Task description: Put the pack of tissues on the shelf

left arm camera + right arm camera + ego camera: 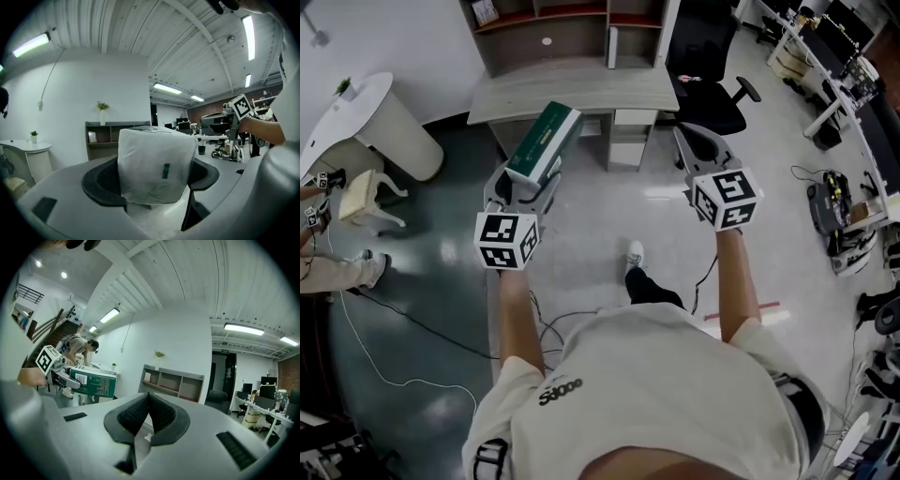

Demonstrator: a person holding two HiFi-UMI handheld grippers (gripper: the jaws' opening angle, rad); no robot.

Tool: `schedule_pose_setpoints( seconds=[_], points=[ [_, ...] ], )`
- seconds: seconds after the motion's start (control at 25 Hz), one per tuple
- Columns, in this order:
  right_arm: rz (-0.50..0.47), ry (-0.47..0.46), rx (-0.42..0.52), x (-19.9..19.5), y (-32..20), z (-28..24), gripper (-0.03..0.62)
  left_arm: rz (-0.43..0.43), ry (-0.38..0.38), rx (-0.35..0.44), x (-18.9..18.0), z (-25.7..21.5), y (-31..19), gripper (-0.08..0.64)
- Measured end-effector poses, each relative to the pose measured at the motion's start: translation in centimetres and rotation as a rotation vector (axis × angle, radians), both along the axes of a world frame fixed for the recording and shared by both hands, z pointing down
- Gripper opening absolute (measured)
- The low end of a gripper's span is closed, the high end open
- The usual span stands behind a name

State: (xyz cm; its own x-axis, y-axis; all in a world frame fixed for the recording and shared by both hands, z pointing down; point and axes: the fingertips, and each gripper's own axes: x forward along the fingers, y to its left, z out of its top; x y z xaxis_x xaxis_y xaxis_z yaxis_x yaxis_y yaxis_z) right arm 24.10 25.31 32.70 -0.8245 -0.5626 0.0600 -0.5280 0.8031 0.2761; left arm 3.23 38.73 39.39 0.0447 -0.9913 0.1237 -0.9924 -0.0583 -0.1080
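Observation:
The pack of tissues (543, 142) is a long green and white box wrapped in clear plastic. My left gripper (528, 184) is shut on it and holds it up in the air, its far end pointing toward the desk. In the left gripper view the pack's white end (154, 164) fills the space between the two pads. The right gripper view shows the pack (93, 382) at the left. My right gripper (701, 150) is shut, its pads touching at the tips with nothing between them (147, 413). The wooden shelf unit (572, 28) stands on the desk ahead, also seen as the shelf (173, 386) in the right gripper view.
A grey desk (572, 94) lies just in front of both grippers. A black office chair (712, 89) stands at its right. At the left are a white round table (366, 117) and a small stool (361, 199). Cables (412, 323) trail over the floor. Workbenches with gear (834, 56) line the right side.

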Motion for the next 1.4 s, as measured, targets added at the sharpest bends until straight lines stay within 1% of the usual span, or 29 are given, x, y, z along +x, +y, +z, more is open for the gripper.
schedule_pose_setpoints(
  seconds=[0.12, 0.24, 0.44, 0.64, 0.72, 0.8, 0.92, 1.08, 1.2, 1.4],
  points=[
    [-0.011, -0.006, -0.007, -1.6, -3.2, 0.7, 0.005, -0.006, -0.019, -0.021, -1.2, 0.8, -2.9, 0.382],
    [-0.018, -0.021, -0.011, -3.2, -7.9, 1.0, 0.005, -0.018, -0.03, -0.036, -2.7, 1.1, -7.1, 0.383],
    [-0.025, -0.052, -0.032, -6.0, -17.6, 0.7, 0.005, -0.04, -0.054, -0.043, -5.6, -0.4, -16.0, 0.383],
    [-0.063, -0.045, -0.023, -8.2, -27.1, -0.7, 0.005, -0.052, -0.068, -0.038, -7.1, -2.5, -25.2, 0.383],
    [-0.085, -0.067, -0.048, -9.3, -30.6, -1.1, 0.005, -0.059, -0.067, -0.042, -7.9, -2.8, -28.7, 0.383],
    [-0.098, -0.069, -0.06, -10.1, -33.7, -1.2, 0.005, -0.063, -0.066, -0.045, -8.5, -3.1, -31.7, 0.383],
    [-0.105, -0.046, -0.046, -11.0, -37.7, -1.2, 0.006, -0.068, -0.068, -0.045, -9.1, -3.6, -35.6, 0.383],
    [-0.105, -0.049, -0.047, -11.5, -42.3, -1.1, 0.006, -0.064, -0.079, -0.059, -9.7, -3.4, -40.4, 0.383],
    [-0.097, -0.041, -0.049, -11.5, -45.6, -1.1, 0.005, -0.051, -0.084, -0.049, -9.7, -3.7, -43.8, 0.383],
    [-0.11, -0.024, -0.044, -12.8, -49.6, -0.7, 0.005, -0.03, -0.118, -0.034, -10.4, -4.2, -48.5, 0.383]
  ],
)
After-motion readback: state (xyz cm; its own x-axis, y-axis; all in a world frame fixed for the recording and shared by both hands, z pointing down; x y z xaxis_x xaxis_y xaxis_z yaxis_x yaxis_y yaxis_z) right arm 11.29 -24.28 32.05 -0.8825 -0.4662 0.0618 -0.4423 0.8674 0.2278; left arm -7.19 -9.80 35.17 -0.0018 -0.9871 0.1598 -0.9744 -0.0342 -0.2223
